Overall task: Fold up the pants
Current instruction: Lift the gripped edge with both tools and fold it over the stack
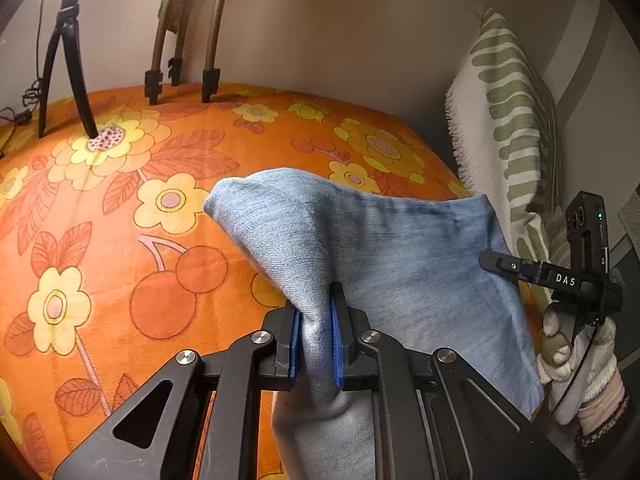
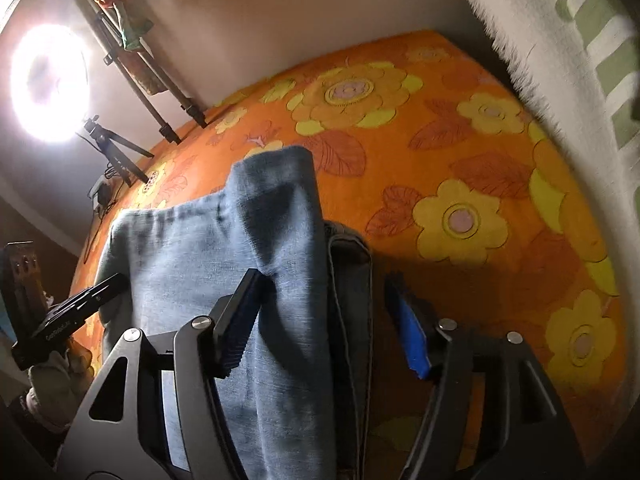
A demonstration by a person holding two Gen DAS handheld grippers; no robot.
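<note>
- The left gripper (image 1: 314, 334) is clamped on a bunched fold of the light-blue denim pants (image 1: 384, 256) at the lower centre of the left wrist view; the cloth rises from the blue pads (image 1: 295, 346) and peaks toward the middle of the frame.
- The right gripper (image 2: 326, 320) stands with its jaws apart at the lower centre of the right wrist view. The denim drapes over its left finger (image 2: 240, 320); the right pad (image 2: 412, 340) is clear of the cloth, so nothing is pinched.
- The pants hang over the bed, which is covered by an orange floral blanket (image 1: 120, 208). A folded green-striped throw (image 1: 508, 120) stands at the right edge of the left wrist view.
- Judged step: one corner is released while the other is carried.
- Keep the left clamp firm so that the held edge does not slip.
- Draw the right gripper back clear of the draped cloth before any re-grip; a snagged finger could drag the fold askew.
- Lower the denim onto bare blanket, away from the tripod legs (image 1: 68, 80) at the upper left.
- Align edges before releasing.
</note>
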